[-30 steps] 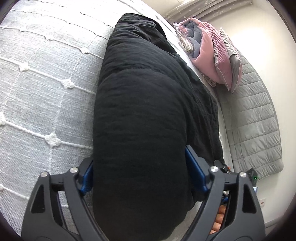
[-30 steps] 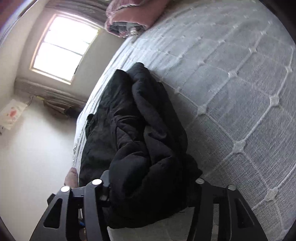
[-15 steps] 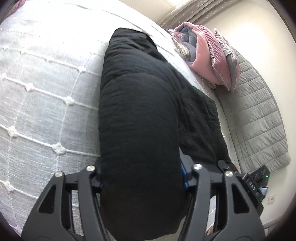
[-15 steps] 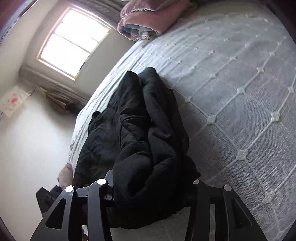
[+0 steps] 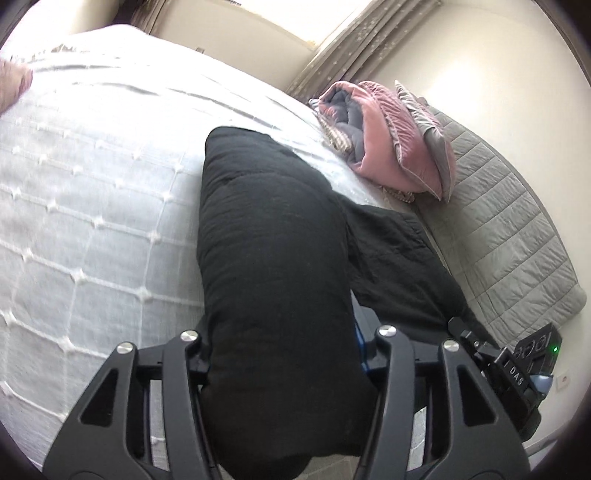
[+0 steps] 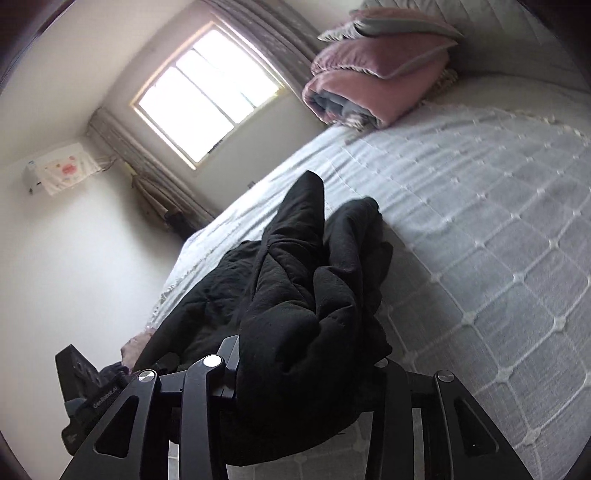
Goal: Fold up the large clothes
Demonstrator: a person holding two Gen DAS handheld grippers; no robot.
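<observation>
- The black quilted garment (image 5: 273, 258), thick and padded with faint stitched panels, lies on the bed as a long, rounded roll; it runs from the near edge toward the middle of the mattress.
- The left gripper (image 5: 284, 354) holds the near end of that roll: its black plastic fingers (image 5: 388, 354) press against both sides of the bulky fabric, with a strip of blue pad showing at the right one.
- A flatter layer of the same dark cloth spreads to the right of the roll, toward the bed's edge.
- In the right wrist view the garment (image 6: 295, 295) looks crumpled, with deep folds and one pointed flap rising toward the window (image 6: 207, 92).
- The right gripper (image 6: 306, 369) clamps a bunched wad of this fabric between its fingers (image 6: 207, 373); the cloth bulges over them and hides the tips.
- The bedspread (image 5: 92, 221) is pale grey woven cotton, crossed by raised white cords that form a diamond grid with small tufted knots.
- A folded pink velvety quilt (image 5: 388, 147) with a grey lining sits at the head of the bed, well apart from the garment, with a grey cushion (image 5: 432, 129) resting on it.
- A grey padded headboard (image 5: 509, 236), stitched in rectangular blocks, stands behind the quilt.
- Curtains (image 6: 258, 33) in a dull brown weave hang beside the bright window.
</observation>
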